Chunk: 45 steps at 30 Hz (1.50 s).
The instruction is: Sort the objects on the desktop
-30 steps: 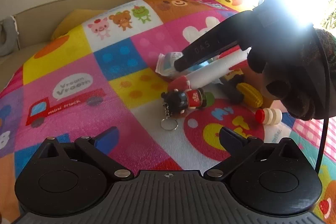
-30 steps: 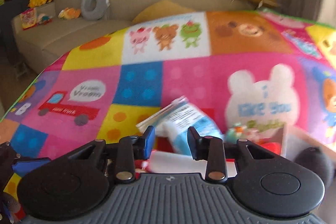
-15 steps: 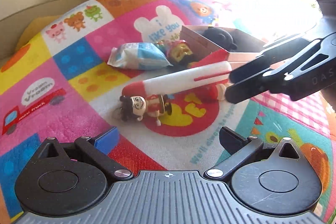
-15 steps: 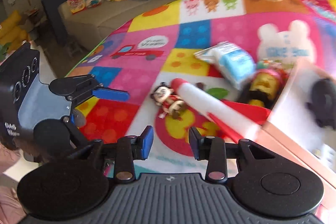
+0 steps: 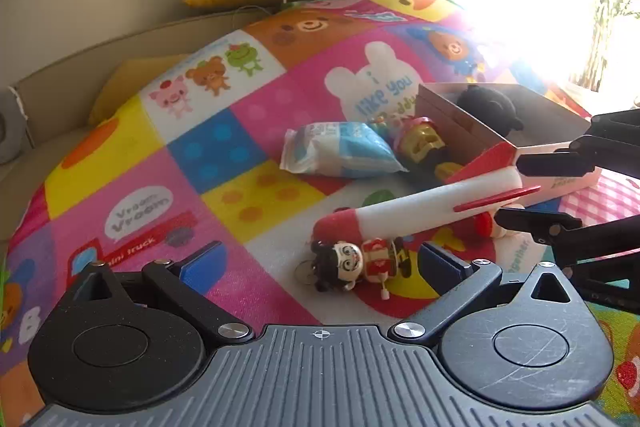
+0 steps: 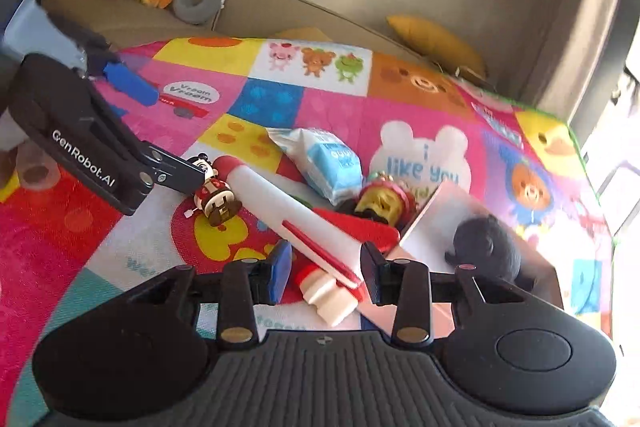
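Right tool (image 6: 325, 273) angled down, jaws apart astride the rocket's (image 6: 288, 211) tail.

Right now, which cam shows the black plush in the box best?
Left wrist: the black plush sits sharp above the box wall, ears clear. Right wrist shows it closer but blurred, its bottom cut off by the claw's arm.

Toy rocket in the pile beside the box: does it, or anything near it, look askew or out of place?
Yes. The toy rocket lies slanted across the heap, its red nose at the doll keychain and its tail fin against the box wall. Only a black plush sits in the box; nothing looks spilled or broken.
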{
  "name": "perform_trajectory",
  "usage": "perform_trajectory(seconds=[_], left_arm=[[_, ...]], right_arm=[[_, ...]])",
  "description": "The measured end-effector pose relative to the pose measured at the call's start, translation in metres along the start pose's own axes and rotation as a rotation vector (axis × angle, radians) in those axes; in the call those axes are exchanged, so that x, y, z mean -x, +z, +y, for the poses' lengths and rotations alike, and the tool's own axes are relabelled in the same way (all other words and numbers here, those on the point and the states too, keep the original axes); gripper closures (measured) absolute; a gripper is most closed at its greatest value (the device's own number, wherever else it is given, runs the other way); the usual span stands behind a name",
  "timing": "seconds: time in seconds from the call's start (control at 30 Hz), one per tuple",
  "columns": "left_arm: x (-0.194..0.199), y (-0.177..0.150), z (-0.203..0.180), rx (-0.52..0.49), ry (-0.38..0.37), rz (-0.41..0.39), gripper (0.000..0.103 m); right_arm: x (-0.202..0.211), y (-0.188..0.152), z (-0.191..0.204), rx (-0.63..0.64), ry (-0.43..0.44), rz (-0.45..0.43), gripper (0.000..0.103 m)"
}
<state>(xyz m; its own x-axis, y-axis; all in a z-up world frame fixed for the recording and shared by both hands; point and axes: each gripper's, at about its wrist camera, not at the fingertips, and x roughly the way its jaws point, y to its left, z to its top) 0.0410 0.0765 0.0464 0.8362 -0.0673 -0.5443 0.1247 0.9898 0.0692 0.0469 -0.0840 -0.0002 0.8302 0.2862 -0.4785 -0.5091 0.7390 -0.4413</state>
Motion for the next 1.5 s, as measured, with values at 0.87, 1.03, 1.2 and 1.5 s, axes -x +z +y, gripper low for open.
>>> perform_trajectory(seconds=[0.87,1.03,1.2,1.5], left_arm=[[0.024,-0.004,0.044,0.266,0.069,-0.041,0.000],[0.022,-0.012,0.045,0.273,0.072,-0.017,0.000],[0.023,-0.015,0.055,0.330,0.107,-0.022,0.000],[0.044,-0.008,0.055,0.362,0.089,-0.086,0.000]], right_arm=[[-0.052,0.020,0.059,0.461,-0.085,-0.011,0.069],[-0.083,0.017,0.053,0.448,-0.121,0.055,0.071],[-0.027,0.022,0.041,0.421,-0.065,-0.084,0.073],[0.060,-0.026,0.063,0.646,0.166,-0.237,0.074]])
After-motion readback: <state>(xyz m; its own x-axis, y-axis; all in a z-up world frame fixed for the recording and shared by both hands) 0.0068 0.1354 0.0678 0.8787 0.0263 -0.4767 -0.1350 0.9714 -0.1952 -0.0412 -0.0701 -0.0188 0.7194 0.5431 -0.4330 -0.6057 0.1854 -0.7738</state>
